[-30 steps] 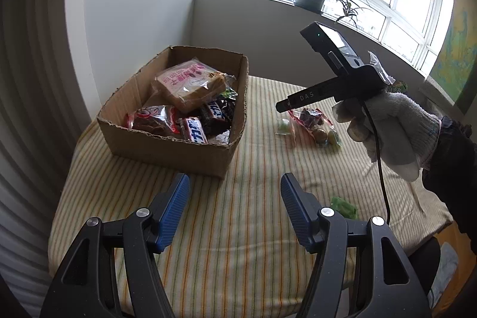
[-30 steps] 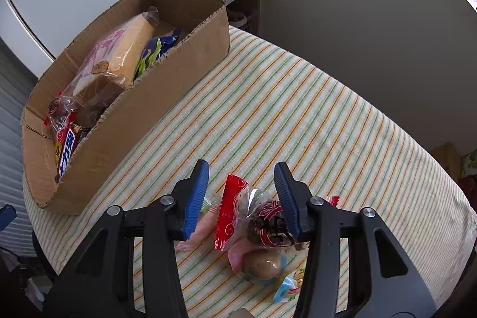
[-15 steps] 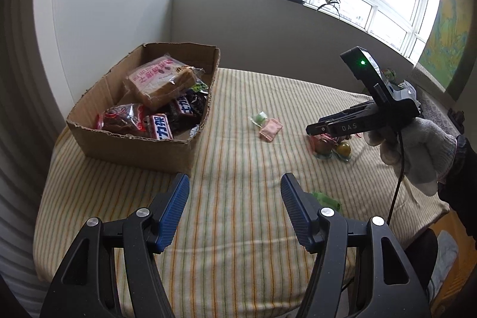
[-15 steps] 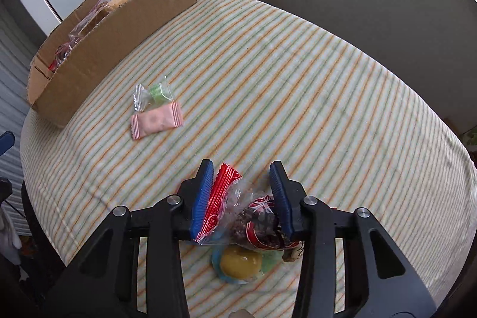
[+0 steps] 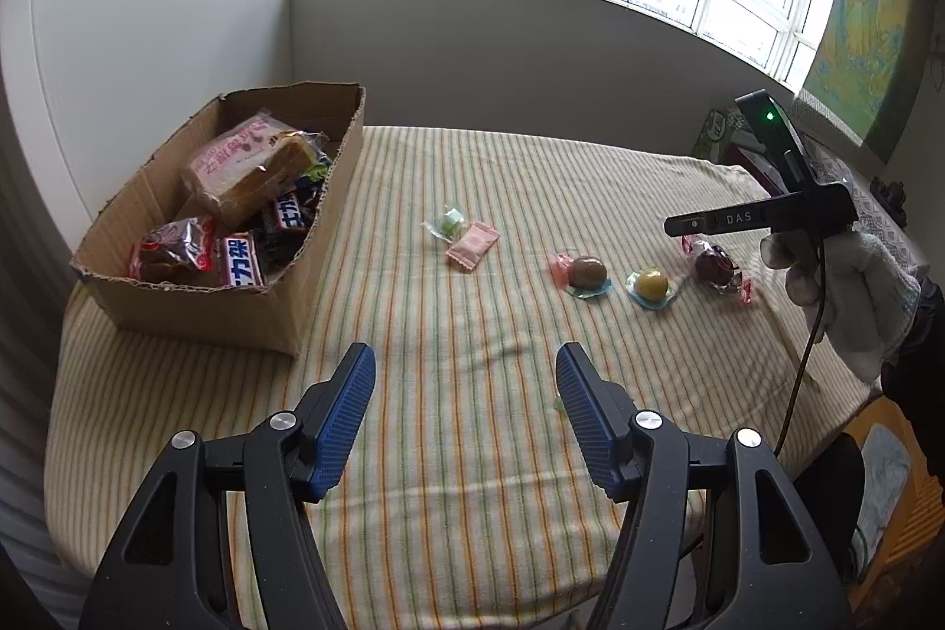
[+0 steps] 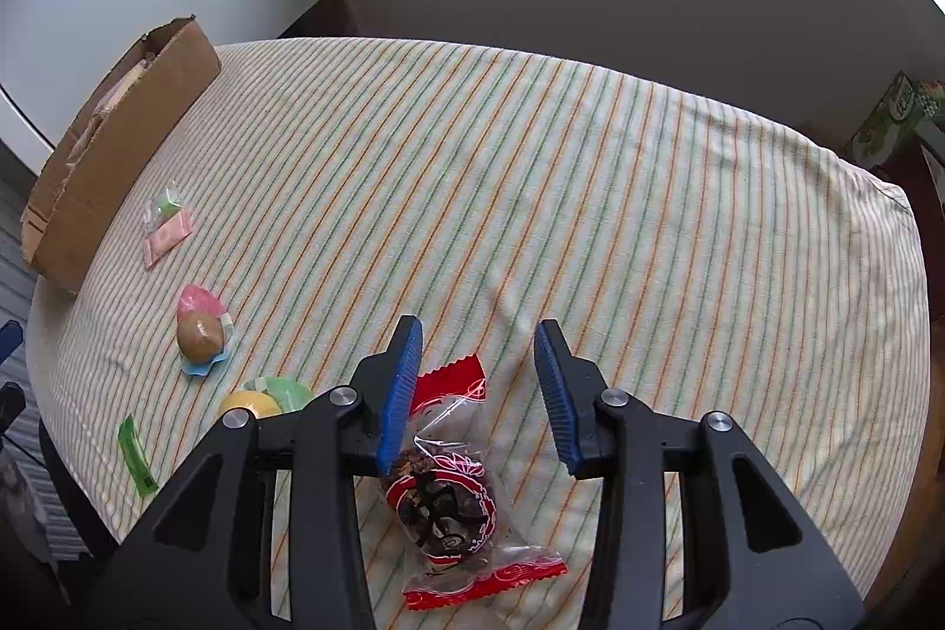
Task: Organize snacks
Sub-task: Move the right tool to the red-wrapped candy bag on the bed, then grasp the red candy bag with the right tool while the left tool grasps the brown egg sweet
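Right gripper (image 6: 478,335): parted to a narrow gap, gripping nothing. Directly beneath it, flat on the striped cloth (image 6: 531,187), a red-and-clear wrapped dark pastry (image 6: 443,500). Sits well back from the fingertips, nearer the hinge. Red crimped end just beside the left pad, perhaps brushing it; right pad clear of the wrapper.

Left gripper (image 5: 465,358): roughly half open, empty, only cloth between its pads.

To the left of the right gripper's left finger: a yellow sweet (image 5: 651,283) close by, a brown sweet (image 5: 586,271) further out, then a pink packet (image 5: 475,243) touching a green-wrapped candy (image 5: 452,219). Near that finger's outer side, a thin green strip (image 6: 134,453). Well apart, far ahead and left of both grippers, the cardboard box (image 5: 195,311), heaped with a bread pack and bars.

Judged step: taking the pastry for the box.

Likely troubles:
- Closing here probably catches the loose film or the crimped end rather than the body; could slide out on the long carry to the box.
- Pressing lower for a fuller bite may pinch the cloth, drag it and shift the sweets.
- Squeezing hard likely crushes a crumbly pastry.
- Shifting leftward to centre risks nudging the yellow sweet.
- Dropping onto the heap may let the packet slide off over the box's low front wall.
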The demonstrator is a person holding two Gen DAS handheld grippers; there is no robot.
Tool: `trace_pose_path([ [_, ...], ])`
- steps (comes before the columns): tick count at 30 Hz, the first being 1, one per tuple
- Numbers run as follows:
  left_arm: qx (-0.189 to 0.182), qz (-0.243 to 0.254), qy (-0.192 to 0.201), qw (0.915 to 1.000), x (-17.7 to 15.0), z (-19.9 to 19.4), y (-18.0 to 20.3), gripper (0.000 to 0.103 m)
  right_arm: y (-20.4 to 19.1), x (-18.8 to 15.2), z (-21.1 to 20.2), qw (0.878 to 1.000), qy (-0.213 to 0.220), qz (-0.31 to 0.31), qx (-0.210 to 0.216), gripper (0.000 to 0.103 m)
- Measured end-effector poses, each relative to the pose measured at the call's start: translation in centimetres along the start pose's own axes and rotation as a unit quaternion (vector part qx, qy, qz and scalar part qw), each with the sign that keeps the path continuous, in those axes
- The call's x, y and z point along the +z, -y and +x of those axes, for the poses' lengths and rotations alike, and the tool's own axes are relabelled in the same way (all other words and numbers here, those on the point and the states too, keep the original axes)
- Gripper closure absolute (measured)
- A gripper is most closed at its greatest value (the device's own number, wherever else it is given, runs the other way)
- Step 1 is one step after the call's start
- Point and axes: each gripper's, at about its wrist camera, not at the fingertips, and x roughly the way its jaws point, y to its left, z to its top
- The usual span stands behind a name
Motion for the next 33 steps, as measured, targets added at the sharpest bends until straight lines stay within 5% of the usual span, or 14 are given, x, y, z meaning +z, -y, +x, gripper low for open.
trace_pose_path([
  [5, -0.010, 0.008, -0.008, 0.9999, 0.3, 1.0, 0.8, 0.040, -0.7, -1.3, -3.1, 0.999, 0.029, 0.003, 0.016, 0.061],
  [9, -0.019, 0.018, -0.013, 0.9996, 0.8, 1.8, 1.4, 0.040, -0.9, -3.5, -5.3, 0.999, 0.033, -0.006, 0.023, 0.048],
  [24, -0.066, 0.075, -0.073, 0.9923, 3.6, 7.2, 4.7, 0.040, -1.0, -4.6, -2.6, 0.999, -0.017, -0.035, 0.030, 0.048],
  [27, -0.073, 0.087, -0.088, 0.9896, 3.9, 8.4, 5.3, 0.040, -1.1, -4.4, -2.1, 0.998, -0.020, -0.043, 0.029, 0.038],
  [33, -0.080, 0.081, -0.111, 0.9872, 4.6, 10.7, 5.8, 0.040, -1.8, -4.0, -1.0, 0.997, -0.031, -0.064, 0.026, 0.037],
])
